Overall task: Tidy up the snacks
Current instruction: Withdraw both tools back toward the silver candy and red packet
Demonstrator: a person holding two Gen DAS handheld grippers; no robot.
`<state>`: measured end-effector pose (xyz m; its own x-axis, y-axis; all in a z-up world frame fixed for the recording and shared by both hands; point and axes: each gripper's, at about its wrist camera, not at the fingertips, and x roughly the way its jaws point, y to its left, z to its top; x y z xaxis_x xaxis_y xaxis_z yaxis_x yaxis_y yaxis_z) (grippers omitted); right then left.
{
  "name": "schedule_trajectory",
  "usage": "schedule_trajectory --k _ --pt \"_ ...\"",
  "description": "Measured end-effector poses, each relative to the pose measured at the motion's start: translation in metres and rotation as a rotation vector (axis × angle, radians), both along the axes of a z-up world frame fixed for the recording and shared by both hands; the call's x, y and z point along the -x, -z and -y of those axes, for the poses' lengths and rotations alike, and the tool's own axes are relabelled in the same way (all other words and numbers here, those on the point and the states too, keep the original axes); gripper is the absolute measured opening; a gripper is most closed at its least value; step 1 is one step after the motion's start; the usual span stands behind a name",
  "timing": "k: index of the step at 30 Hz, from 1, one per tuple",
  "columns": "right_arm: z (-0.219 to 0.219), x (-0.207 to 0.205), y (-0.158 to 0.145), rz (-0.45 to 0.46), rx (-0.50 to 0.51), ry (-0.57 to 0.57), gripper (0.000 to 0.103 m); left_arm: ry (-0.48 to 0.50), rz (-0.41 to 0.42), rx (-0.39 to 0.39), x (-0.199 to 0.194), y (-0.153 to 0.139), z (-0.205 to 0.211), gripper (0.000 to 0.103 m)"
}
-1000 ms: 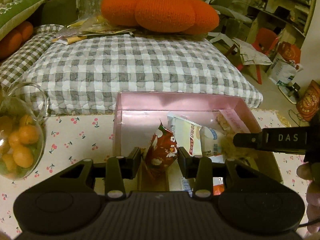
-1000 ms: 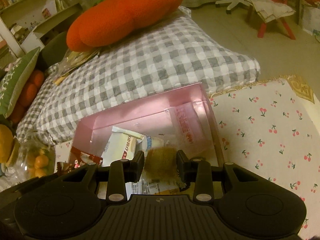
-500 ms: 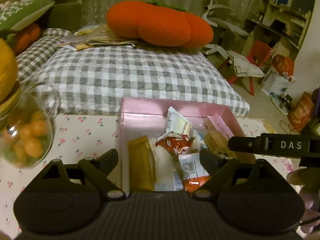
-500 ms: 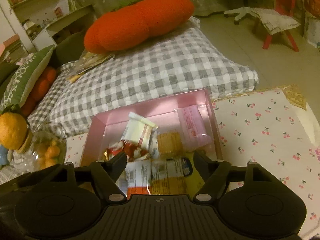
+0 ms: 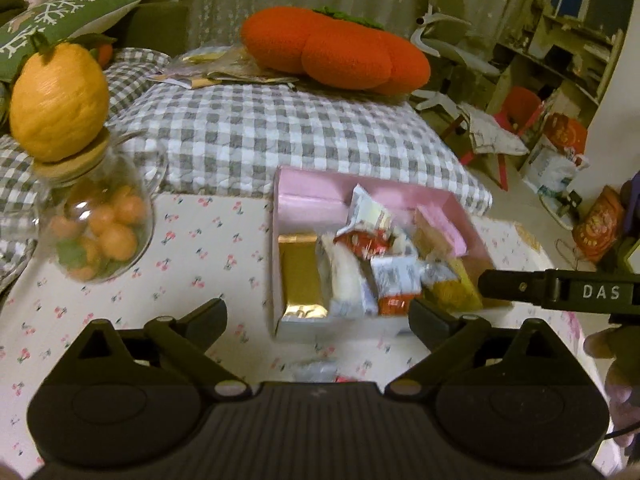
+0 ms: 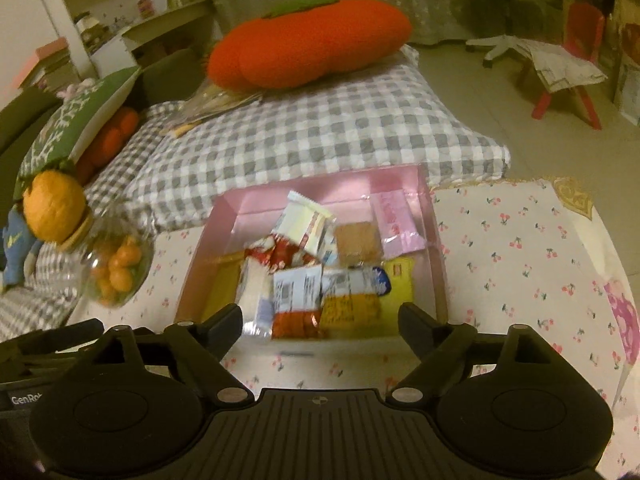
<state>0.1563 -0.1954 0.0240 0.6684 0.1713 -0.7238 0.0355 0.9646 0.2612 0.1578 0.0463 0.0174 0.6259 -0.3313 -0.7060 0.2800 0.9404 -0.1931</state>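
Note:
A pink box (image 5: 308, 188) (image 6: 256, 204) stands on the cherry-print tablecloth and holds several snack packets: a red packet (image 5: 362, 242) (image 6: 280, 254), a white-yellow packet (image 6: 306, 222), a gold one (image 5: 300, 276), a brown cracker (image 6: 358, 242) and a pink sachet (image 6: 396, 220). My left gripper (image 5: 318, 320) is open and empty, held back from the box's near side. My right gripper (image 6: 320, 320) is open and empty above the box's near edge. One right finger (image 5: 520, 286) shows in the left wrist view. A small grey packet (image 5: 314, 370) lies on the cloth before the box.
A glass jar of small oranges (image 5: 96, 232) (image 6: 112, 268) topped by an orange ball stands left of the box. A checked cushion (image 5: 300, 132) with an orange plush pumpkin (image 5: 336, 54) lies behind. A red stool (image 6: 568, 76) and clutter stand at the right.
Both grippers opened, let go of the red packet and the cracker into the box, and drew back and up. The snacks now lie loose in the box.

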Motion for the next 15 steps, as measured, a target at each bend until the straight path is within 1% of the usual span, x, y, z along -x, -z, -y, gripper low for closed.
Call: schedule_trajectory --k 3,8,12,15 --pt "-0.007 0.011 0.004 -0.003 0.004 -0.022 0.088 0.003 -0.010 -0.020 0.009 0.005 -0.005 0.098" --pt "-0.017 0.027 0.009 -0.004 0.039 -0.050 0.088 -0.011 -0.051 -0.014 0.022 0.015 -0.018 0.099" --pt "-0.021 0.038 0.015 0.002 0.040 -0.056 0.089 -0.024 -0.076 -0.011 0.031 0.023 -0.028 0.102" --pt "-0.022 0.048 0.024 0.002 0.028 -0.049 0.092 -0.036 -0.089 -0.008 0.037 0.029 -0.037 0.102"
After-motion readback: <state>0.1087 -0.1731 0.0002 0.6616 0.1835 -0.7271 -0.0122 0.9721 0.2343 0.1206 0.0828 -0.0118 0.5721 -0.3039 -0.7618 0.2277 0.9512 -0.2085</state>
